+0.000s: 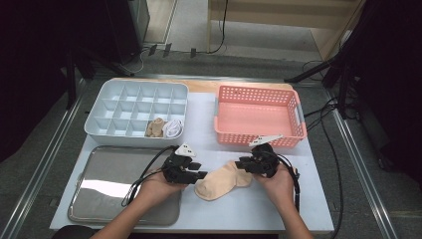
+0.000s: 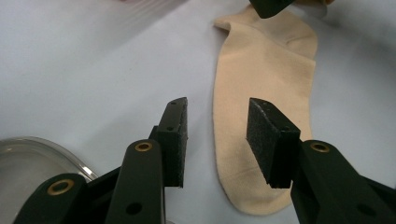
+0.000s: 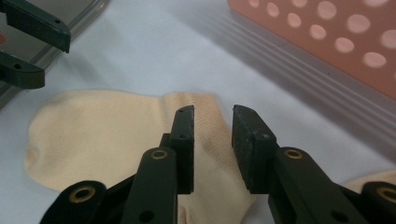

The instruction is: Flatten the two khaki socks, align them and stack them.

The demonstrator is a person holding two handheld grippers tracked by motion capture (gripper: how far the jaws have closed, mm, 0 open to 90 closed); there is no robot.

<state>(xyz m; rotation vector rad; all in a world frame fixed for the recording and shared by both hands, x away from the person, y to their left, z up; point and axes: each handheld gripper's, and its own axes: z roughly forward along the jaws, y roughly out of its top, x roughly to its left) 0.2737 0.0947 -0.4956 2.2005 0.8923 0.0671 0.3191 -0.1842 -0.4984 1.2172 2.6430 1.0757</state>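
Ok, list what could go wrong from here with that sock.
1. Both the left gripper and the right gripper stand open over the beige sock, which lies flat on the table; thin fabric may slip out of a pinch or bunch up.
2. The right gripper works close to the pink basket, so it could bump the wall.

Left tool (image 1: 198,175) and right tool (image 1: 243,164) face inward, jaws apart
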